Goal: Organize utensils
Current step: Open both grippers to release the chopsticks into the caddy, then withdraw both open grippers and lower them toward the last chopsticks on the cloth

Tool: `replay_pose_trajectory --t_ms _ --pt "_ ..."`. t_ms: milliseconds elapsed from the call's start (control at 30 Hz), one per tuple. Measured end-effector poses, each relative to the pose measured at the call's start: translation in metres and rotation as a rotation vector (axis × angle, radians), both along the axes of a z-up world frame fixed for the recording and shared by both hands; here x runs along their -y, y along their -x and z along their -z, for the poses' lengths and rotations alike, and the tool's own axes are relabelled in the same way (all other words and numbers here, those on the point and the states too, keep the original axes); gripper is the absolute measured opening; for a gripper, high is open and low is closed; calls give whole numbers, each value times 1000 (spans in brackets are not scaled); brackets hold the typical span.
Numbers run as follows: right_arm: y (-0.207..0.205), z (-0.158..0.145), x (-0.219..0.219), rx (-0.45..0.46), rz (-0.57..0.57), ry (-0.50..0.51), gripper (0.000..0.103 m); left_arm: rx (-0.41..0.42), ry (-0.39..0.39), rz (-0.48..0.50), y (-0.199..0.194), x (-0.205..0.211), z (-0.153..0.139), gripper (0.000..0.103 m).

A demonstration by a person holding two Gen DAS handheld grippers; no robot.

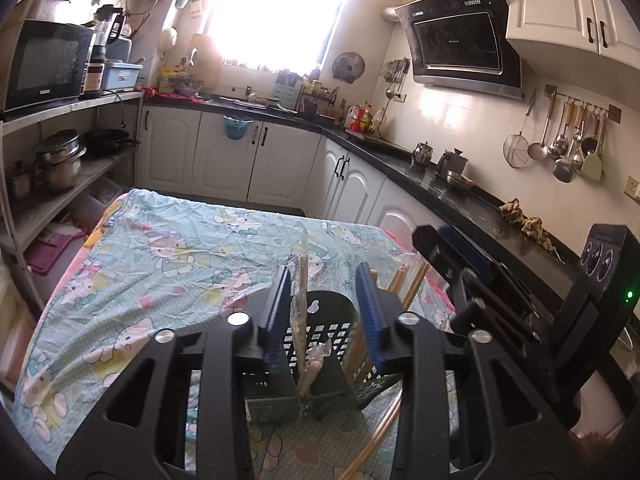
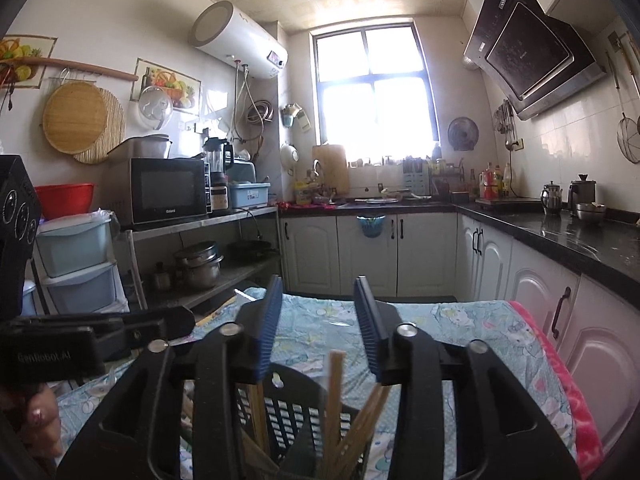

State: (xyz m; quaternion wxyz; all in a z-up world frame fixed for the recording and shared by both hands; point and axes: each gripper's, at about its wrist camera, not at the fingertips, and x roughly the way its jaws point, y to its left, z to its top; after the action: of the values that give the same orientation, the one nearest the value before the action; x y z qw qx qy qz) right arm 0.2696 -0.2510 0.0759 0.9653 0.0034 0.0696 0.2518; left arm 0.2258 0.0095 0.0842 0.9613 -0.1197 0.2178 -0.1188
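Note:
A dark green slotted utensil holder (image 1: 332, 344) stands on the table under both grippers; it also shows in the right wrist view (image 2: 288, 412). Wrapped disposable chopsticks (image 1: 301, 280) stand upright in it between the fingers of my left gripper (image 1: 326, 284), which is open with a gap on both sides. More wooden chopsticks (image 1: 408, 284) lean in the holder's right side and show in the right wrist view (image 2: 336, 404). My right gripper (image 2: 318, 292) is open and empty above the holder. A loose chopstick (image 1: 376, 444) lies on the cloth by the holder.
The table wears a light-blue cartoon-print cloth (image 1: 168, 264). The right gripper's body (image 1: 520, 292) is close on the right of the left one. A black counter (image 1: 472, 200) with kettles runs along the right. Shelves with a microwave (image 1: 44, 60) and pots stand left.

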Motion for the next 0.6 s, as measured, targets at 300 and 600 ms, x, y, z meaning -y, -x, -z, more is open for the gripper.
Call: replay_pose_trajectory --t_ms 300,600 --pt "25 -3 23 -48 -12 13 56 -13 42 -2 16 -11 -4 57" --pt "54 -2 29 -70 -46 48 69 -24 82 4 38 -19 -7 87"
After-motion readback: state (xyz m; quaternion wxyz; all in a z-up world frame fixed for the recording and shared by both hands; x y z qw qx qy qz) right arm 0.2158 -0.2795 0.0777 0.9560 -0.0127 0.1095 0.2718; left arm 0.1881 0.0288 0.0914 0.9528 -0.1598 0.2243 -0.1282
